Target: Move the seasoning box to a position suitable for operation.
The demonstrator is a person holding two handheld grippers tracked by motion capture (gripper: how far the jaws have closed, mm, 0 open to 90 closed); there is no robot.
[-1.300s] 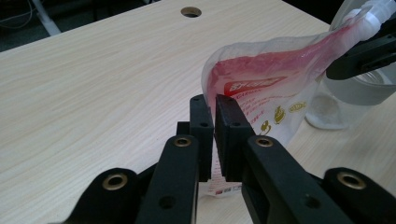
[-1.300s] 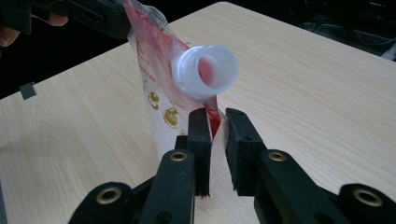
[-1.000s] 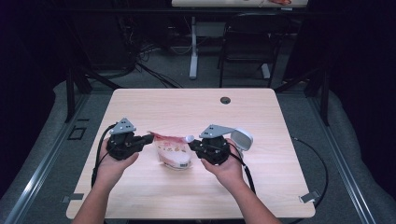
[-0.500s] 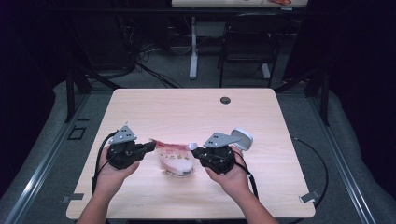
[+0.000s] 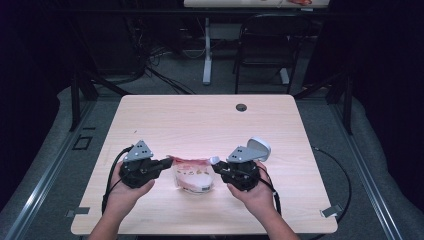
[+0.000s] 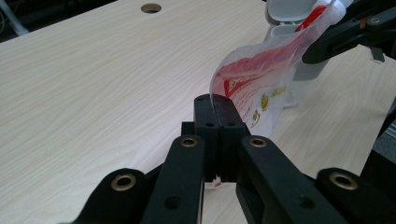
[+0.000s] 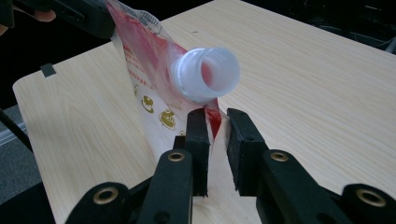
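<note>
A red and white refill pouch [image 5: 192, 175] with a white open spout [image 5: 214, 160] stretches between both grippers, low over the wooden table [image 5: 200, 120]. My left gripper [image 5: 167, 162] is shut on the pouch's left top corner; in the left gripper view its pads [image 6: 215, 100] pinch the film of the pouch [image 6: 252, 88]. My right gripper [image 5: 217, 167] is at the spout end. In the right gripper view its jaws [image 7: 215, 114] have just been opening, and a gap shows between them. The pouch's [image 7: 149, 70] edge under the spout [image 7: 205, 74] lies in that gap against one pad.
A white container with an open flip lid [image 5: 259, 147] stands on the table just behind the right gripper, also seen in the left gripper view [image 6: 289, 28]. A cable hole [image 5: 241, 107] sits near the far edge. The near table edge lies close below both hands.
Both hands have drawn a little toward the near edge, and the pouch has come with them. The white container has stayed put.
</note>
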